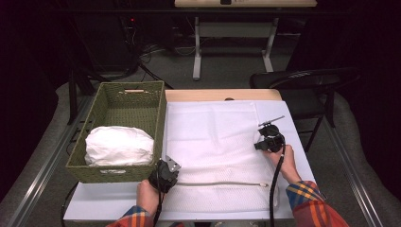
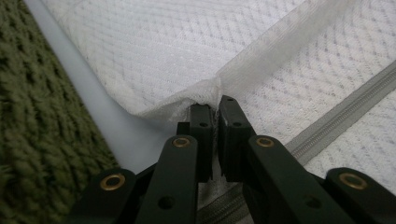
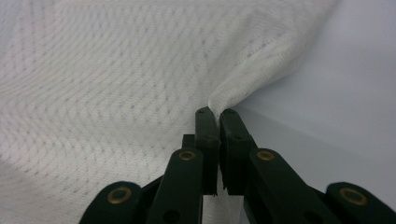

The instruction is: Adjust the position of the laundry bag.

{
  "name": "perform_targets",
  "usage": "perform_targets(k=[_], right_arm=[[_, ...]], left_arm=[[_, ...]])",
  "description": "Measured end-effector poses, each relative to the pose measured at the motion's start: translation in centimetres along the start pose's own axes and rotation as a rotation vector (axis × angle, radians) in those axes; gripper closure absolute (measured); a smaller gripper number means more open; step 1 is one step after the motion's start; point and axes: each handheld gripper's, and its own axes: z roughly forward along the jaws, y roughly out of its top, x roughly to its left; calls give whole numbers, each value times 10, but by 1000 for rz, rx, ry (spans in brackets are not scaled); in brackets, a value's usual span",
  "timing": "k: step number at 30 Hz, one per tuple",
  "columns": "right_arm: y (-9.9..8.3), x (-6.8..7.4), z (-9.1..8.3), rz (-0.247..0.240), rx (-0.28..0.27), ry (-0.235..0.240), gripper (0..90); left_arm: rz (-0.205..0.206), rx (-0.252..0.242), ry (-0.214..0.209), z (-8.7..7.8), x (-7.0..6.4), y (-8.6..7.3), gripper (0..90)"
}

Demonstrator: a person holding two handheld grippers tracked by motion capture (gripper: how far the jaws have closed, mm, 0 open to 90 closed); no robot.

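Both grippers are clamped on the flat white mesh laundry bag point(image 1: 217, 151) spread on the white table point(image 1: 94, 208): our left gripper point(image 2: 214, 105) pinches its near-left edge by the grey zipper point(image 1: 220, 184), our right gripper point(image 3: 215, 112) its right edge. Next, we judge, a level lift together.

A mesh bag point(image 1: 217, 142) lay spread across the table point(image 1: 94, 208) at the centre of the frame, its zipper point(image 1: 220, 184) running along its near edge. A basket point(image 1: 158, 118) sat just beside it at the left, with a bundle of cloth point(image 1: 119, 145) inside. A chair point(image 1: 302, 82) stood behind the table at the upper right.
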Motion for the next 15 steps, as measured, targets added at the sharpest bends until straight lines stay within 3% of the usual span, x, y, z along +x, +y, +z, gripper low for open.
perform_targets(k=[2,7,15], right_arm=[[2,5,0,-24,-6,-13,873],[3,0,-1,4,-17,-52,873],[7,3,4,-13,-19,-47,872]], left_arm=[[8,-7,13,-3,1,0,856],[-2,-5,19,-1,2,0,854],[-33,-15,15,4,5,0,850]])
